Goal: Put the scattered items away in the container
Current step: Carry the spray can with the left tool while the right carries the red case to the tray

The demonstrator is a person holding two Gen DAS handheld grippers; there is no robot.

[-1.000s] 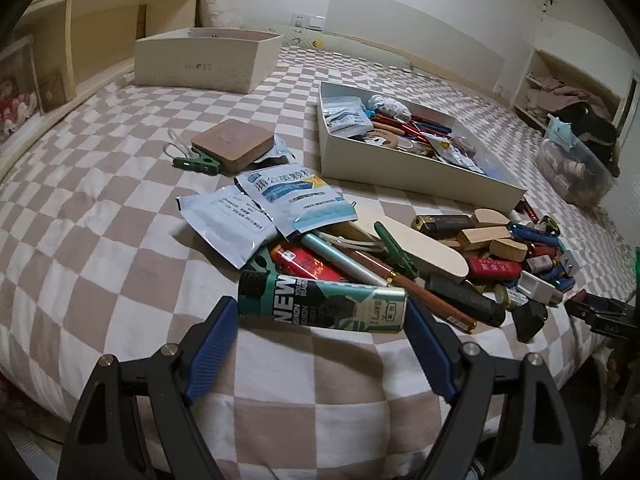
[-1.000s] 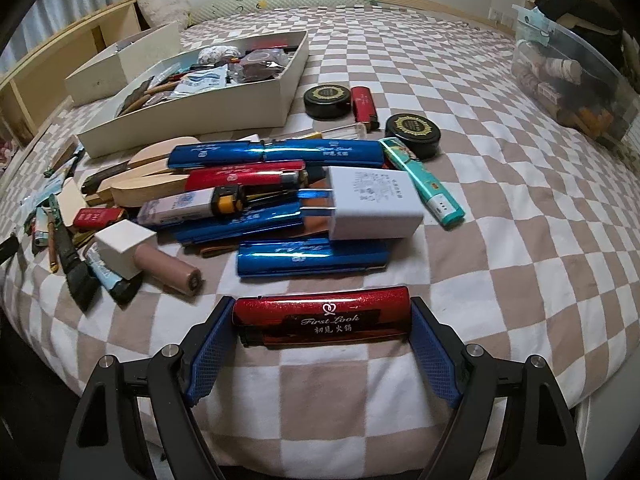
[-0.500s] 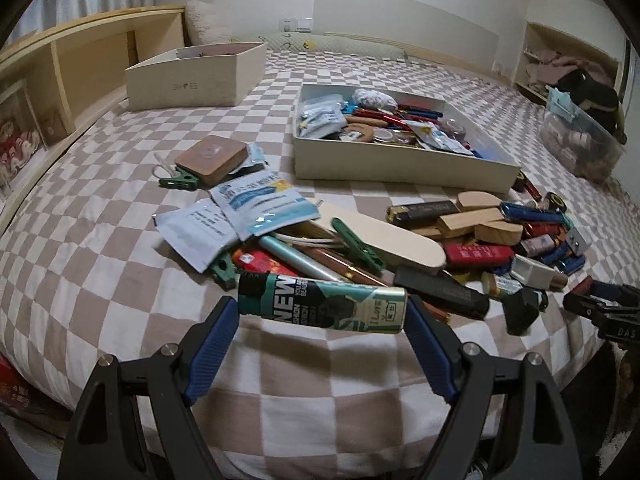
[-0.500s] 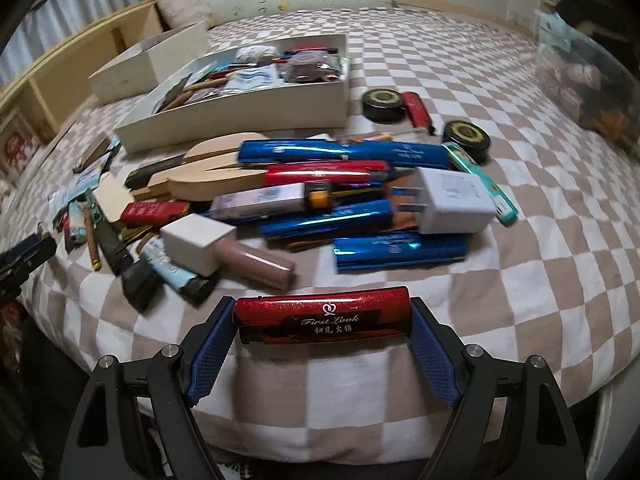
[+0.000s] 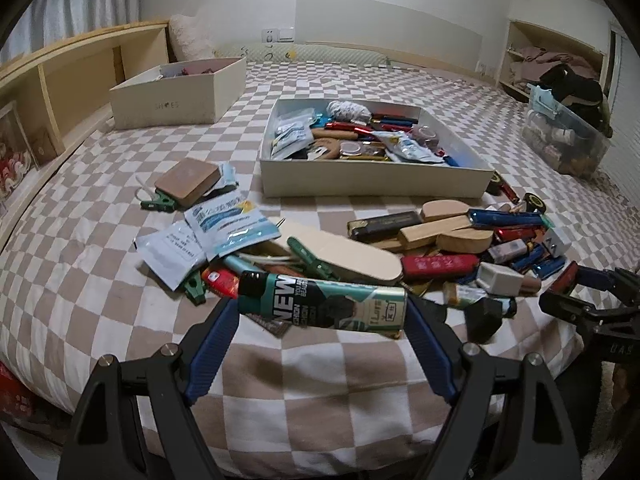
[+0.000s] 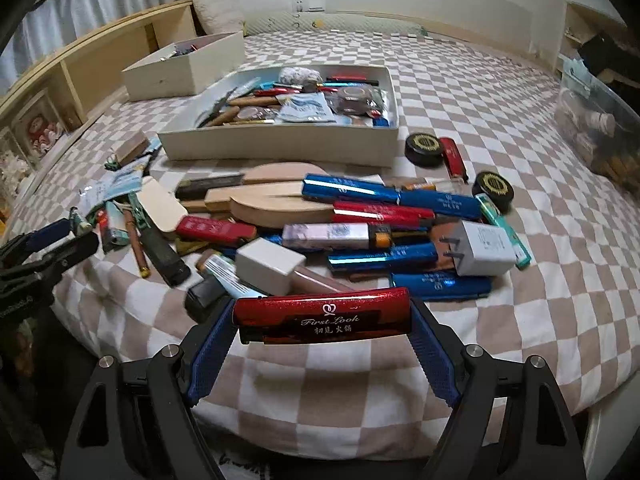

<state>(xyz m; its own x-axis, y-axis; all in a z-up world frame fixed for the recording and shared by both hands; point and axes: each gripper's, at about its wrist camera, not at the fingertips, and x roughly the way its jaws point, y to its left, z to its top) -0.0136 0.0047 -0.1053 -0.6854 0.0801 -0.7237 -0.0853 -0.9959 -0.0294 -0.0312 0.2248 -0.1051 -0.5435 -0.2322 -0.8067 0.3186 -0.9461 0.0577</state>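
Note:
My left gripper [image 5: 322,320] is shut on a teal tube [image 5: 322,306] with a black cap, held crosswise above the near edge of the bed. My right gripper [image 6: 322,324] is shut on a glittery red case [image 6: 322,314], also held crosswise above the bed. A shallow white tray [image 5: 376,178] [image 6: 280,146] with several items in it lies beyond the pile. The scattered pile [image 5: 420,248] [image 6: 340,220] of cases, wooden pieces, sachets and chargers lies between the grippers and the tray. The right gripper [image 5: 576,292] shows at the left wrist view's right edge, the left gripper [image 6: 48,240] at the right wrist view's left edge.
A taller white box [image 5: 180,96] stands at the back left by a wooden headboard shelf [image 5: 60,76]. A brown pad [image 5: 188,182] and sachets [image 5: 228,226] lie left of the tray. Two round black tins [image 6: 426,148] sit to its right. A clear bin [image 5: 564,140] stands far right.
Both grippers have risen and drawn back from the pile with their items still held, so more of the tray's inside shows. The views have rolled slightly.

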